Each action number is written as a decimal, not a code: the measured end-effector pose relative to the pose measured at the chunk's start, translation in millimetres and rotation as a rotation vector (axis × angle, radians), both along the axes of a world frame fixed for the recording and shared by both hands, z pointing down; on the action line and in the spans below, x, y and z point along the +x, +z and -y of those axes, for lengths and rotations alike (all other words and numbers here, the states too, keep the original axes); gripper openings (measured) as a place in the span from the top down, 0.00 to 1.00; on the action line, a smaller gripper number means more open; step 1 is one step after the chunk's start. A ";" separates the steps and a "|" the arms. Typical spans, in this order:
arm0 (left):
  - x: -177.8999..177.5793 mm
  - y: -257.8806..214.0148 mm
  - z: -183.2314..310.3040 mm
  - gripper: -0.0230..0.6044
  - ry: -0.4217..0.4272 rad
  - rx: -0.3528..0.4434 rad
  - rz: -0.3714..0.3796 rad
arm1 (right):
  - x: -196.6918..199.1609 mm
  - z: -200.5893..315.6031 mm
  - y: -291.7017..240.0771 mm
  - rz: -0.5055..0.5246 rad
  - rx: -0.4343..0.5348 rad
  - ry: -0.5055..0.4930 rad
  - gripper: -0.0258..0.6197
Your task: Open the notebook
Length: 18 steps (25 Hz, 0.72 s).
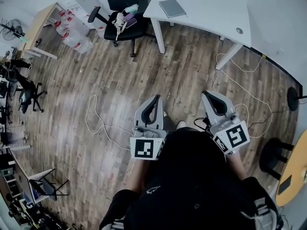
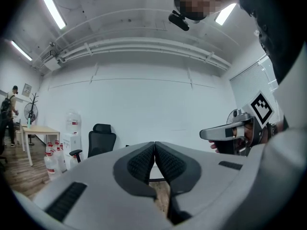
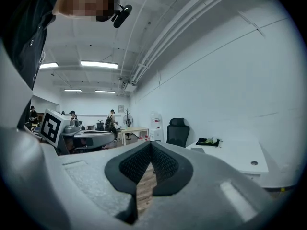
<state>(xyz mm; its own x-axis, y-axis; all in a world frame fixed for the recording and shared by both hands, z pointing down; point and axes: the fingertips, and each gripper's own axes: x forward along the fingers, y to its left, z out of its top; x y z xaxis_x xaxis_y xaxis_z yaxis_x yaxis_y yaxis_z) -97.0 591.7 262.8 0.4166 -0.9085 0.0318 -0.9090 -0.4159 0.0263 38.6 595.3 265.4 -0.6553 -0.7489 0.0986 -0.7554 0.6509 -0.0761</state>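
A grey closed notebook point(image 1: 172, 7) lies flat on the white table point(image 1: 225, 8) at the far end of the room; in the right gripper view it shows as a thin grey slab point(image 3: 197, 149) on the table point(image 3: 240, 157). My left gripper point(image 1: 156, 99) and right gripper point(image 1: 206, 95) are held side by side over the wooden floor, well short of the table. Both are shut with nothing between the jaws: the left gripper's point(image 2: 154, 145) pads meet at the tip, and so do the right gripper's point(image 3: 150, 145). From the left gripper view the right gripper point(image 2: 230, 131) shows at the right.
A black office chair point(image 1: 122, 13) with small items on its seat stands left of the table. White cables point(image 1: 98, 116) trail over the floor. Water bottles point(image 1: 72, 32) and a wooden desk point(image 1: 36, 30) stand at the left. A black stool point(image 1: 273, 155) is at the right. People point(image 3: 112, 121) stand far off.
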 end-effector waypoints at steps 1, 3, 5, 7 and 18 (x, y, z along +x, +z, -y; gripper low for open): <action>-1.0 0.5 1.8 0.95 -0.006 -0.007 -0.005 | -2.2 0.4 -0.6 0.001 0.002 -0.014 0.95; -2.1 -0.6 6.7 0.96 -0.013 -0.019 -0.026 | -6.7 2.0 -0.7 0.001 0.006 -0.038 0.95; -1.7 -1.6 13.9 0.96 -0.010 -0.011 -0.056 | -9.8 7.0 1.3 -0.005 0.007 -0.048 0.95; -0.8 -1.6 24.1 0.96 0.001 -0.003 -0.062 | -12.1 14.3 2.9 -0.006 0.005 -0.047 0.95; 2.7 1.5 103.7 0.95 0.110 -0.009 -0.063 | -17.7 84.1 5.3 -0.005 -0.016 0.041 0.95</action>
<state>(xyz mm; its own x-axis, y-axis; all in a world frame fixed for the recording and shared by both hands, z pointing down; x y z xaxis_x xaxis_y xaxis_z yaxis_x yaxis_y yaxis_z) -94.3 488.0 264.3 0.5150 -0.8571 0.0100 -0.8545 -0.5124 0.0858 21.0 511.2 270.8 -0.6234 -0.7735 0.1142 -0.7819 0.6179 -0.0823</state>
